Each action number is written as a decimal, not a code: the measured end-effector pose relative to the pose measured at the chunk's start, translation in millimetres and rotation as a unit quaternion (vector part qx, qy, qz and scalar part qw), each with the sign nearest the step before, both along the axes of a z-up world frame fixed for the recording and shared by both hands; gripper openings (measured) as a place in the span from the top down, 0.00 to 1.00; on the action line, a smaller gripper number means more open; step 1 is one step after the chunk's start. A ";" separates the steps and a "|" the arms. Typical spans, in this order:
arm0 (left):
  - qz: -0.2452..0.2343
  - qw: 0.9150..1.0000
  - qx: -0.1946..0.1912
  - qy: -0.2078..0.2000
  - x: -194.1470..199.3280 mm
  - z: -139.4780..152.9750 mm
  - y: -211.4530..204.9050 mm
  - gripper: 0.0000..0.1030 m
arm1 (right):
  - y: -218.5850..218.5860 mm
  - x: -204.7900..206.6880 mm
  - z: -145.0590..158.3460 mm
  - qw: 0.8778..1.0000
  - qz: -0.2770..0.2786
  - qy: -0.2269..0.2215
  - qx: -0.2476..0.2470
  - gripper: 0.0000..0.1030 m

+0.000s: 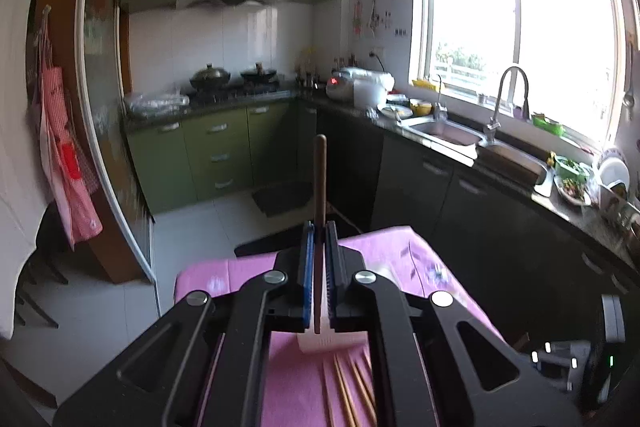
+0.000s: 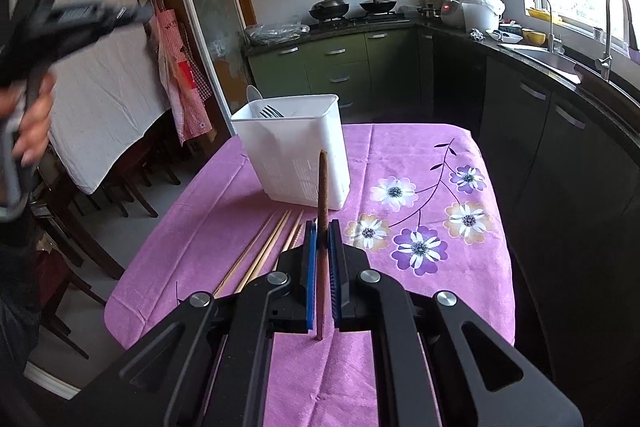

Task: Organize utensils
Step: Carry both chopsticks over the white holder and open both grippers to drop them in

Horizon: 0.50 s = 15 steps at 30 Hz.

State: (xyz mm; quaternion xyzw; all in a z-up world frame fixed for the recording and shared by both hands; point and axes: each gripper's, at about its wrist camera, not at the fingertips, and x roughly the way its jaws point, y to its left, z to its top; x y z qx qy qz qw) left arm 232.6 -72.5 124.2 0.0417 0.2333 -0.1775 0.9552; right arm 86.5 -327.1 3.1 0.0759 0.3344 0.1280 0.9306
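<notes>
Worktop [image 2: 400, 147] under purple flowered cloth. White utensil holder [image 2: 296, 151] near its far end, fork [image 2: 271, 112] inside. Loose chopsticks [image 2: 264, 251] beside it. Right gripper [image 2: 322, 227] clamps a brown stick [image 2: 322, 187], probably a chopstick; left gripper [image 1: 319, 227] clamps another [image 1: 319, 179].

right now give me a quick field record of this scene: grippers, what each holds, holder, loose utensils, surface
left gripper: shut on a dark brown chopstick, raised above the table
right gripper: shut on another dark brown chopstick, pointing toward the holder
white utensil holder: upright on the cloth, a fork and a pale spoon inside
light wooden chopsticks: loose, flat on the cloth, in front of the holder
purple floral tablecloth: covers the table
</notes>
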 end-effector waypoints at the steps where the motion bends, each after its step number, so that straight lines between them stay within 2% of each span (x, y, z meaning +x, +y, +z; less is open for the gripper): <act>1: 0.004 1.000 0.003 -0.004 6.7 1.3 -4.4 0.95 | -1.6 -0.3 -1.0 1.000 0.000 0.001 0.002 0.93; 5: 0.015 1.000 0.019 0.004 34.2 -11.4 -21.7 0.95 | -6.3 -1.1 -3.7 1.000 -0.002 0.003 0.009 0.93; 11: 0.020 0.997 0.037 0.061 70.3 -57.4 -33.3 0.95 | -9.4 1.2 -0.2 1.000 0.003 0.004 0.018 0.93; 15: 0.020 0.995 0.049 0.081 76.8 -77.1 -30.8 0.95 | -6.8 8.3 15.5 1.000 0.013 -0.006 0.020 0.93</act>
